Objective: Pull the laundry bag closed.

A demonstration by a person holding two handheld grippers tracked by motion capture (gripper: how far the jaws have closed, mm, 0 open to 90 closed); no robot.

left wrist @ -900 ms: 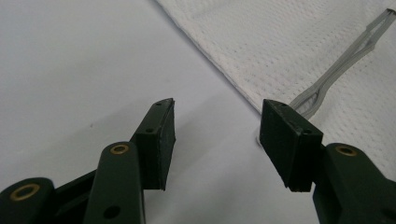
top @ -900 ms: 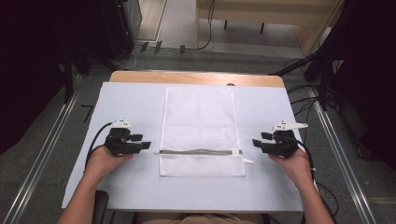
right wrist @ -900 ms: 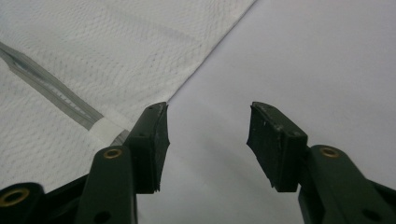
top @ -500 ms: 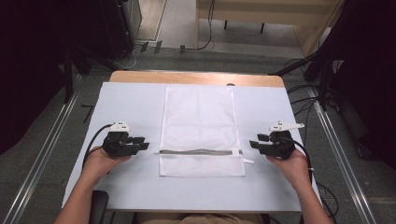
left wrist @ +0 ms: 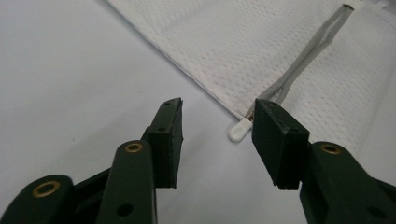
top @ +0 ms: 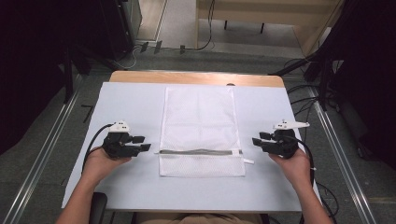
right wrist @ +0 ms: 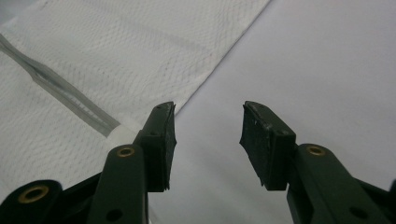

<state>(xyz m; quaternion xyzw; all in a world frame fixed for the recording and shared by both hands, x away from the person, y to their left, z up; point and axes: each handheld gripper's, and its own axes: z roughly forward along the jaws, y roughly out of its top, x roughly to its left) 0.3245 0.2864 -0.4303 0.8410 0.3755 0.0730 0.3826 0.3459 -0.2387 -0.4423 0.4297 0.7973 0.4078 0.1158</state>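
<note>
High view: mesh bag (top: pixel 201 133) lies flat mid-table (top: pixel 130 100), zip (top: pixel 200 151) running across near your edge. Your left gripper (top: pixel 142 143) sits just off the bag's left edge, right gripper (top: pixel 257 138) just off the right edge, both level with the zip. Neither touches the bag. I'd call this the approach step, nothing grasped yet.

Left gripper view: jaws spread, empty. The white zip pull (left wrist: pixel 239 129) lies just ahead, beside the right jaw, at the bag's edge.

Right gripper view: jaws spread, empty. Bag edge (right wrist: pixel 219 58) runs up past the left jaw; the zip's end (right wrist: pixel 109 126) is beside that jaw, partly hidden.

Next, as I read it: ease left in so the pull sits between the pads, then pinch. Right should clamp the fabric at the zip's far end to hold it. Keep low, or you'll push the bag.
</note>
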